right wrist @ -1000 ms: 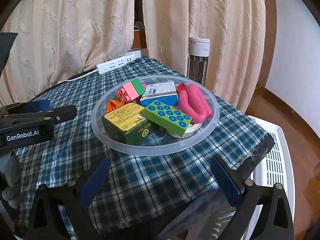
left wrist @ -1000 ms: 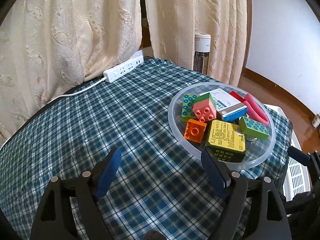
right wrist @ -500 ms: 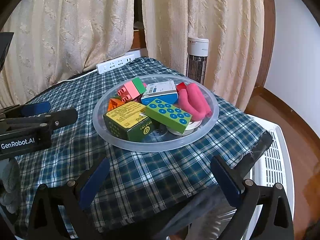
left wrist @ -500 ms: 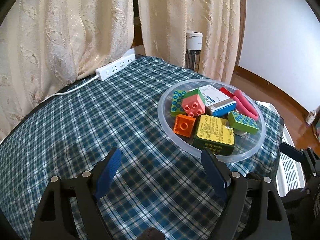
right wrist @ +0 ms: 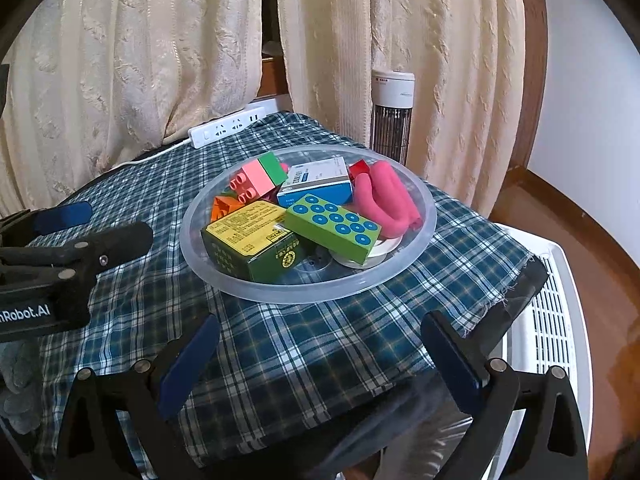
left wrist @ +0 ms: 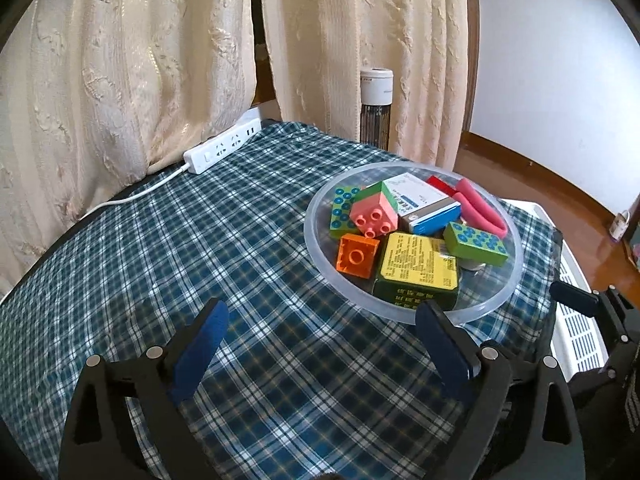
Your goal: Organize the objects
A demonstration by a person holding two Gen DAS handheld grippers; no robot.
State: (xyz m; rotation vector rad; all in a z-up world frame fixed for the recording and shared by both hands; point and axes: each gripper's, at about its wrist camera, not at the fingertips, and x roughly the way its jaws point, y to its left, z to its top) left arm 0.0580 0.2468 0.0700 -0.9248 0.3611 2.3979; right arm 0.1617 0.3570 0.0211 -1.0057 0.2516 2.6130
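A clear plastic bowl [left wrist: 316,248] [right wrist: 424,216] sits on the checked tablecloth [left wrist: 200,240]. It holds a pink-and-green brick [left wrist: 374,212] [right wrist: 258,176], an orange brick [left wrist: 357,255], a yellow-green box [left wrist: 418,270] [right wrist: 252,236], a white-blue box [left wrist: 424,206] [right wrist: 316,180], green dotted blocks [left wrist: 476,242] [right wrist: 332,226] and a pink foam grip [left wrist: 480,212] [right wrist: 386,200]. My left gripper [left wrist: 320,344] is open and empty above the cloth, left of the bowl. My right gripper [right wrist: 320,356] is open and empty before the bowl's near rim.
A white power strip [left wrist: 222,150] [right wrist: 228,126] with its cable lies at the table's back edge against cream curtains. A tower heater [left wrist: 376,108] stands behind the table. A white rack [right wrist: 552,320] sits on the floor to the right, off the table edge.
Both grippers have drawn back a little from the bowl; the bowl has shifted slightly left in the left wrist view. Jaws stay open, nothing picked up.
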